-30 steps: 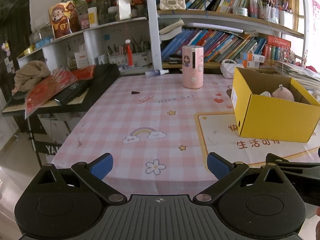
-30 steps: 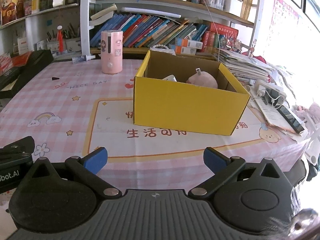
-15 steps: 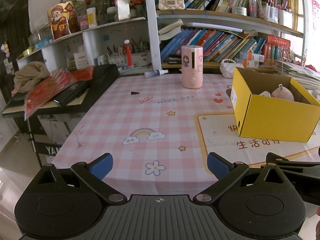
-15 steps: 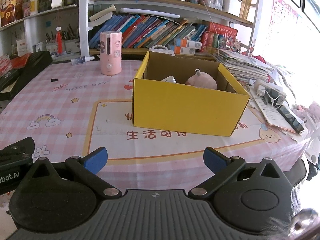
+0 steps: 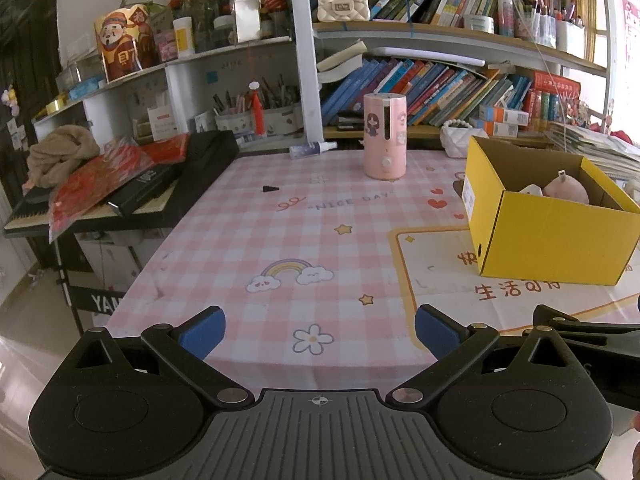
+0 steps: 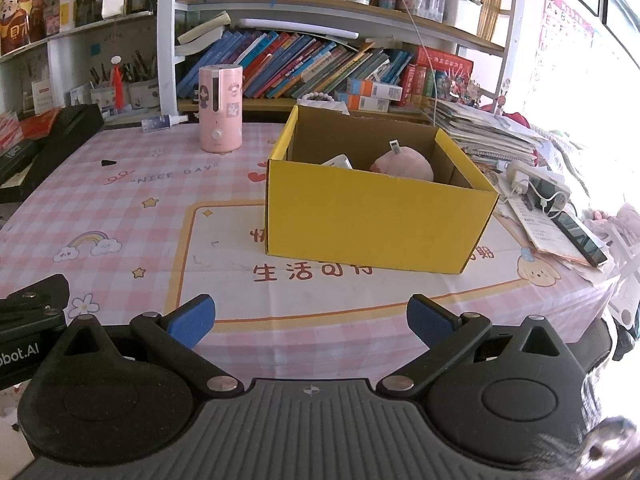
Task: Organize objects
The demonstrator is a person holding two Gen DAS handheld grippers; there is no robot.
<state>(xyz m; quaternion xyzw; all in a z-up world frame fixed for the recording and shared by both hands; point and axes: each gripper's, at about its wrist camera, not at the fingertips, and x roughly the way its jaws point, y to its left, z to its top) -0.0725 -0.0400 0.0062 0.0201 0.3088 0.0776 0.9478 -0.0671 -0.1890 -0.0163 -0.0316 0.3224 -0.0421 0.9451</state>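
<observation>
Two views, both from the near edge of the surface [image 5: 248,240]. From your left wrist, the left tongs [image 5: 318,330] are spread wide and hold nothing; ahead stands the pink cylindrical humidifier [image 5: 385,137], upright, well apart from the yellow cardboard box [image 5: 548,236] at the right. A small spray bottle [image 5: 313,148] lies behind it.

From your right wrist, the right tongs [image 6: 308,320] are likewise spread and empty, facing the box, where a pink plush toy [image 6: 404,165] and a white item [image 6: 339,161] already sit. You seem between picks: next likely means reaching far for the humidifier, gripping its body squarely.
</observation>
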